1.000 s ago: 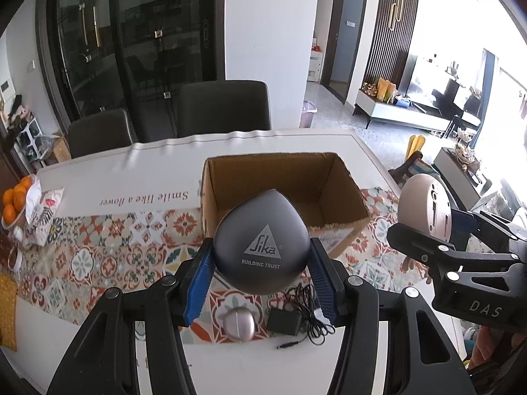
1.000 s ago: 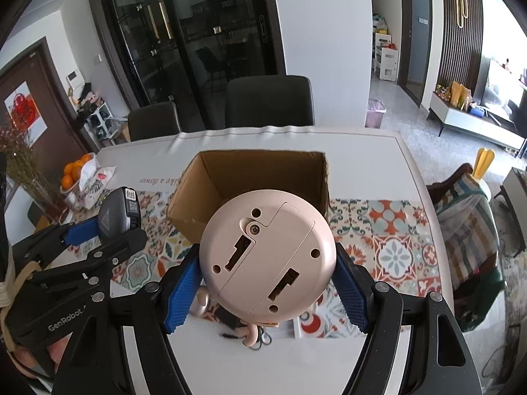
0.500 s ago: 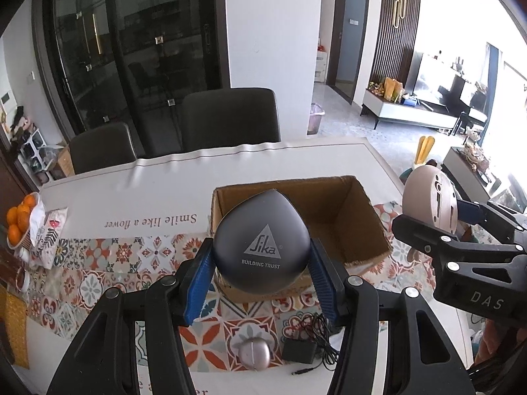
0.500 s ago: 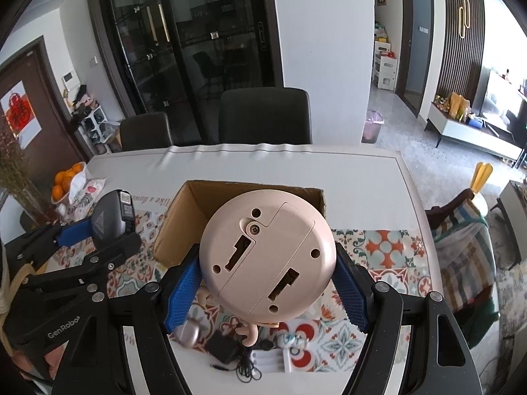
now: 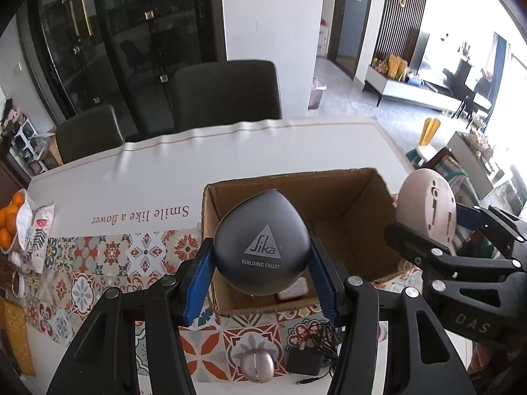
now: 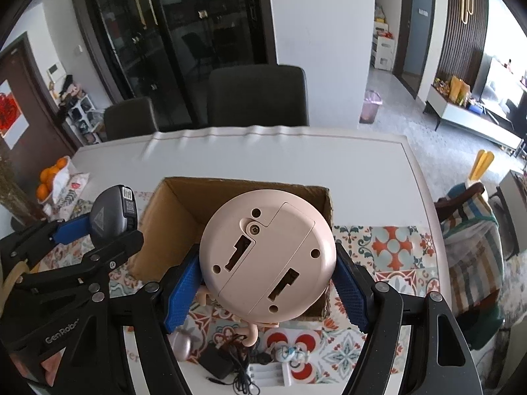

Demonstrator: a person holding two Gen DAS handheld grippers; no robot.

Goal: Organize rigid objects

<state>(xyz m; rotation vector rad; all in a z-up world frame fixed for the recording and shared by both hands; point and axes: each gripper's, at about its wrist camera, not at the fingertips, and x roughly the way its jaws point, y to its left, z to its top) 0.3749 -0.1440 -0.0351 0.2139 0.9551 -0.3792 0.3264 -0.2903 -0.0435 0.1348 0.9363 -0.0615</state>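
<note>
My left gripper [image 5: 262,275] is shut on a dark grey rounded Sika case [image 5: 262,242], held over the near left part of an open cardboard box [image 5: 346,197]. My right gripper [image 6: 268,275] is shut on a round pink device [image 6: 266,253] with its underside facing the camera, above the box's [image 6: 184,197] near edge. In each wrist view the other gripper shows at the side: the pink device [image 5: 426,205] at the right, the grey case [image 6: 112,212] at the left. A small pale item [image 5: 293,291] lies inside the box.
On the patterned runner in front of the box lie a silver egg-shaped object [image 5: 257,363], a black power adapter with its cable [image 5: 304,360] and a white rack-like piece [image 6: 268,373]. Oranges [image 5: 10,217] sit at the table's left edge. Two dark chairs [image 5: 227,92] stand behind the table.
Both grippers have moved forward over the table with their loads, so the box is now directly below them and the small items have slid toward the bottom of both views.
</note>
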